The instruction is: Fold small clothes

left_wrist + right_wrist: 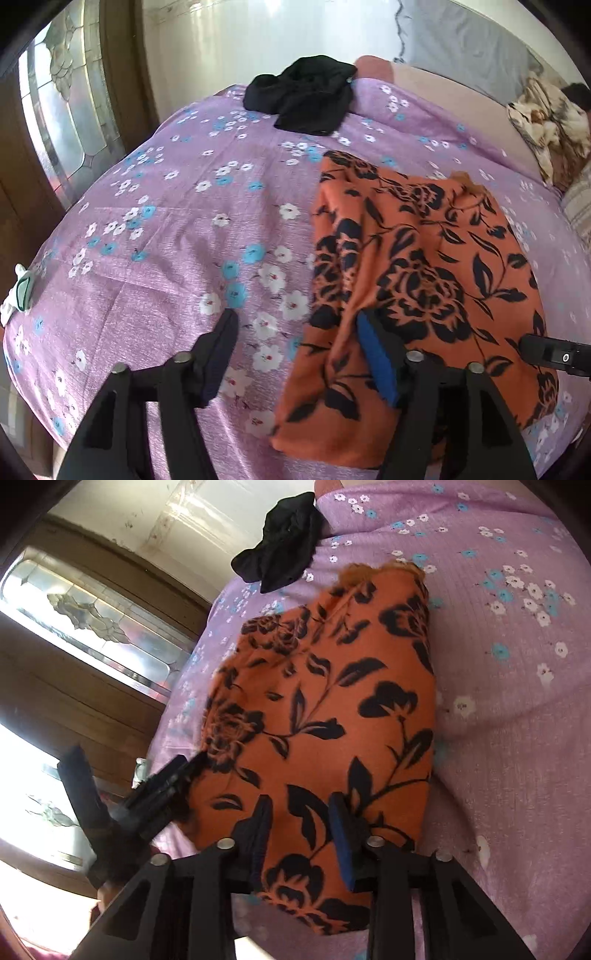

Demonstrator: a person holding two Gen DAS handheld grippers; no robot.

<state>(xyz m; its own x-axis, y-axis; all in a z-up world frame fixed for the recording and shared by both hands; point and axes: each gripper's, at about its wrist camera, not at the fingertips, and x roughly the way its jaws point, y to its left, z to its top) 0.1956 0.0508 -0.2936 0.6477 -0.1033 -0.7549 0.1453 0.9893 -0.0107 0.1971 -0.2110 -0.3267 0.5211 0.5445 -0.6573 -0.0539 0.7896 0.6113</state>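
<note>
My left gripper (pixel 295 354), jaws spread and empty, straddles the left edge of the folded orange black-flowered cloth (pixel 424 277) on the lilac floral bedsheet (pixel 166 240). My right gripper (pixel 301 834) hovers part-open over it. At twelve o'clock, a crumpled black garment (pixel 306 96) looks next.

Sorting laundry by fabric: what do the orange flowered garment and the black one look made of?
Orange garment: probably soft, matte woven or knit cloth; it folds thickly, with a frayed far edge. Black garment: thin, limp, matte fabric, crumpled; the exact fibre can't be told.

Bright window (pixel 92 616) glare, fisheye-warped edges, slight blur.
</note>
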